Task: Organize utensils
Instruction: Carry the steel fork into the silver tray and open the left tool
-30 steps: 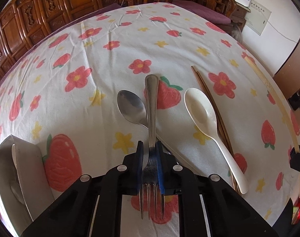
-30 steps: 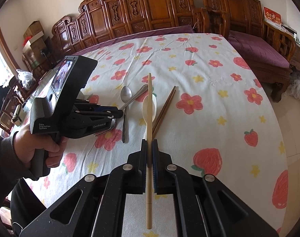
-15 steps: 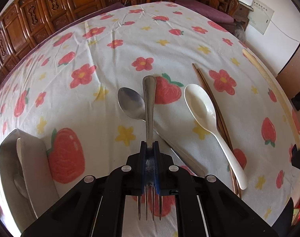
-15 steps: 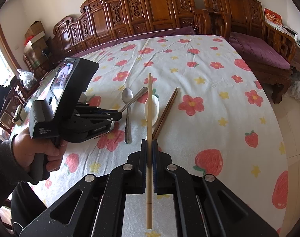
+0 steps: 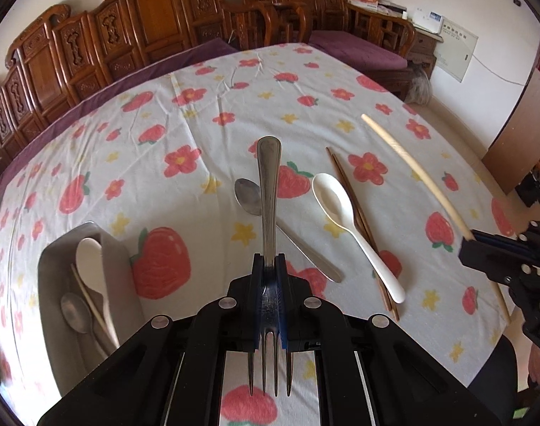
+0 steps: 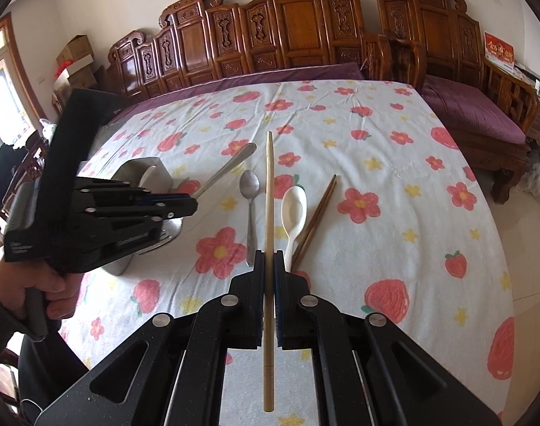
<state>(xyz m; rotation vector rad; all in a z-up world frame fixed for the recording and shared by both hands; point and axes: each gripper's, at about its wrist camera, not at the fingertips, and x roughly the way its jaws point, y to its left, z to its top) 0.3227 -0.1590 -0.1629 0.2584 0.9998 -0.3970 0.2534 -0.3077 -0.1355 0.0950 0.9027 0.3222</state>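
I hold the fork (image 5: 268,213) clamped at its neck in the left gripper (image 5: 269,296), fingers closed on it, handle running forward and tines trailing back, so it can slide into the metal holder (image 5: 53,259) left of the fingers. The right gripper (image 6: 269,284) is closed mid-shaft on a pale chopstick (image 6: 268,220). Ahead of both lie the steel spoon (image 5: 248,195), white spoon (image 5: 335,200) and dark chopsticks (image 5: 362,220) on the tablecloth (image 5: 198,113), not yet sorted.

Lying side by side on tablecloth (image 5: 206,135): metal spoon (image 5: 248,197), ceramic spoon (image 5: 335,200) at 3 o'clock, chopsticks (image 5: 358,213) beyond; utensil holder (image 5: 56,248) at 8 o'clock.
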